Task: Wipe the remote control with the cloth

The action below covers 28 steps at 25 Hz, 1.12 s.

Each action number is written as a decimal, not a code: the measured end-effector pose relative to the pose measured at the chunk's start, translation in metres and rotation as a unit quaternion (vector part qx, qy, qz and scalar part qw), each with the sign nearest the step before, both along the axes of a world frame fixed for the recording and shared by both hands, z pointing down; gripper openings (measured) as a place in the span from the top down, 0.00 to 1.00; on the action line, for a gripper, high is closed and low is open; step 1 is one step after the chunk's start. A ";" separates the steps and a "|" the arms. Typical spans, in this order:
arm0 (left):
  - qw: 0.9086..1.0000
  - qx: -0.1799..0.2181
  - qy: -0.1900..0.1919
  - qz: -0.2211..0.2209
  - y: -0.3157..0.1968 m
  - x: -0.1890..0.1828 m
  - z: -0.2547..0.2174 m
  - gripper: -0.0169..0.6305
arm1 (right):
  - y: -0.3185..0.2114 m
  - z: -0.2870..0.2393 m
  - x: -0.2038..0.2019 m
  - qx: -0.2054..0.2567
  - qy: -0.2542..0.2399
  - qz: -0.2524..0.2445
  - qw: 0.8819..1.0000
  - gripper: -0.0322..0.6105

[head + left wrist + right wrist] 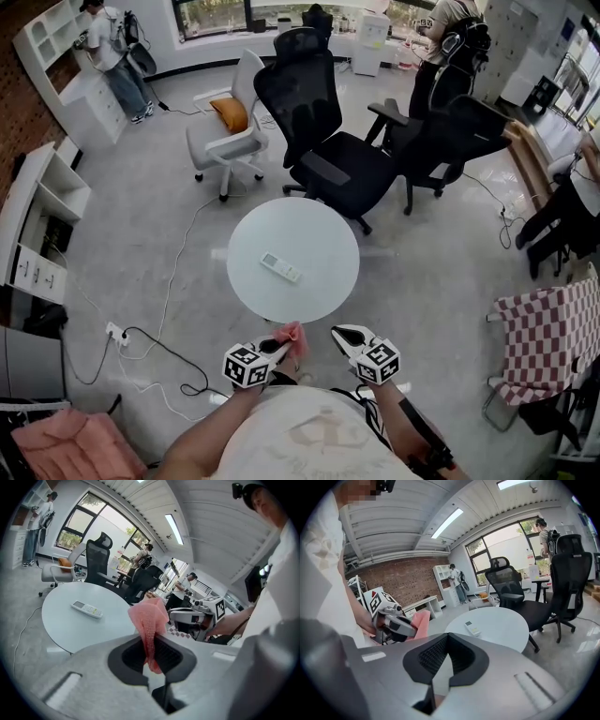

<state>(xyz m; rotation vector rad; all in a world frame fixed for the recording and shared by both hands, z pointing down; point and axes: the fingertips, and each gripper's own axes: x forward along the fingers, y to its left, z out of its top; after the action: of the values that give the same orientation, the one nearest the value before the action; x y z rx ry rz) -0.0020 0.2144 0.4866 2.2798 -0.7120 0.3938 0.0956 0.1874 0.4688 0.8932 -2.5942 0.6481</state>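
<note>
The round white surface [323, 286] stands with both tools just off its near edge. The left tool [277, 347] is clamped on a pink cloth [294, 337], and the right tool [345, 335] is closed on nothing. The remote control [280, 267] lies loose near the surface's middle. Wiped unsteadied, I'd guess it skids away, or the cloth slips free.
</note>
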 end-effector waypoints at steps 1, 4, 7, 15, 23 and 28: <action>1.000 -0.001 -0.001 0.003 -0.009 0.001 0.001 0.94 | -0.006 0.001 -0.002 0.003 0.007 -0.008 1.000 0.94; 1.000 -0.003 -0.004 0.015 -0.033 0.004 0.002 0.94 | -0.026 0.006 -0.006 0.008 0.023 -0.025 0.999 0.94; 1.000 -0.008 -0.009 0.021 -0.057 -0.003 0.003 0.94 | -0.053 0.011 -0.015 0.007 0.028 -0.026 0.999 0.94; 1.000 -0.020 -0.010 0.017 -0.119 -0.027 0.011 0.94 | -0.107 0.026 -0.034 -0.014 0.053 -0.028 0.998 0.94; 0.999 -0.034 -0.009 0.015 -0.151 -0.044 0.020 0.94 | -0.142 0.040 -0.051 -0.027 0.089 -0.038 0.995 0.94; 0.999 -0.046 -0.019 0.016 -0.163 -0.045 0.031 0.94 | -0.155 0.056 -0.058 -0.038 0.105 -0.047 0.993 0.94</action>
<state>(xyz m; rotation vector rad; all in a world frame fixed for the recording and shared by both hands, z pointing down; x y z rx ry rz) -0.0473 0.0514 0.5181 2.2050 -0.6633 0.4778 0.0375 0.0320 0.5251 0.7668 -2.3913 0.5895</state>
